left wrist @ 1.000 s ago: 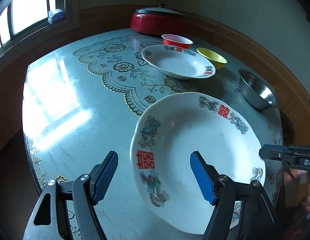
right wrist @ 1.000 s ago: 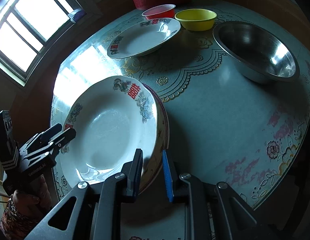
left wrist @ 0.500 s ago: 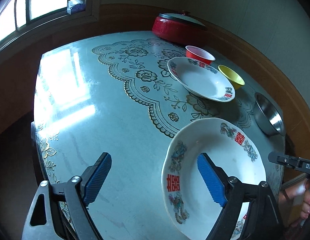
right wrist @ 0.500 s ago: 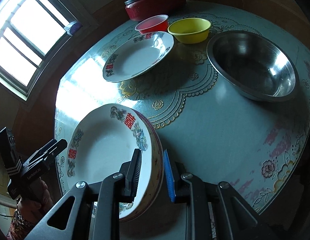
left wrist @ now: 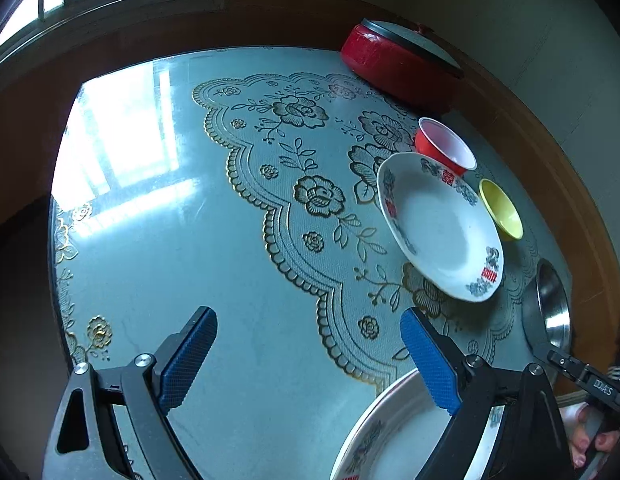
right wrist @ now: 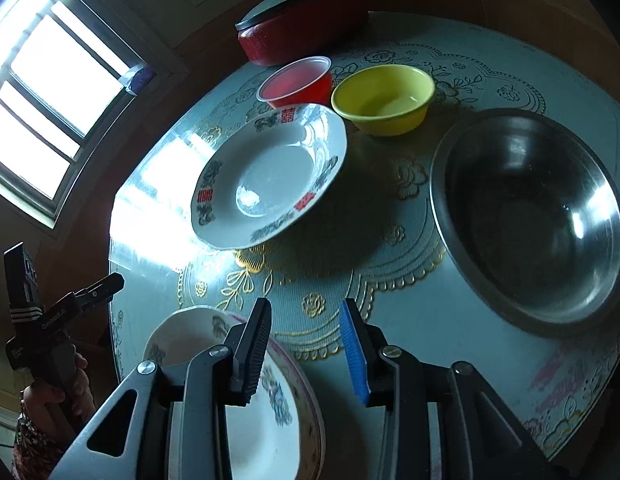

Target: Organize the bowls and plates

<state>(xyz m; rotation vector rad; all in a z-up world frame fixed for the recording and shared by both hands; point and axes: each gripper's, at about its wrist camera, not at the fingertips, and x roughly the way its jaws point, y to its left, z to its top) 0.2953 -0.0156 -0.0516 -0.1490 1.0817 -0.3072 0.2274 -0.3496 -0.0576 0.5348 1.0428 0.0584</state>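
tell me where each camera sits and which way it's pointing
Left wrist: on the left tongs, looking across the table toward the window wall; its open blue pads and the right tongs show.
Right wrist: on the right tongs, looking over the steel bowl; the left tongs and holding hand show.
Shared: far plate, red bowl, yellow bowl, red pot, near stacked plates.

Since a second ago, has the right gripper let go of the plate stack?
Yes. The right gripper has opened and backed off; the plate stack rim no longer sits between its fingers.
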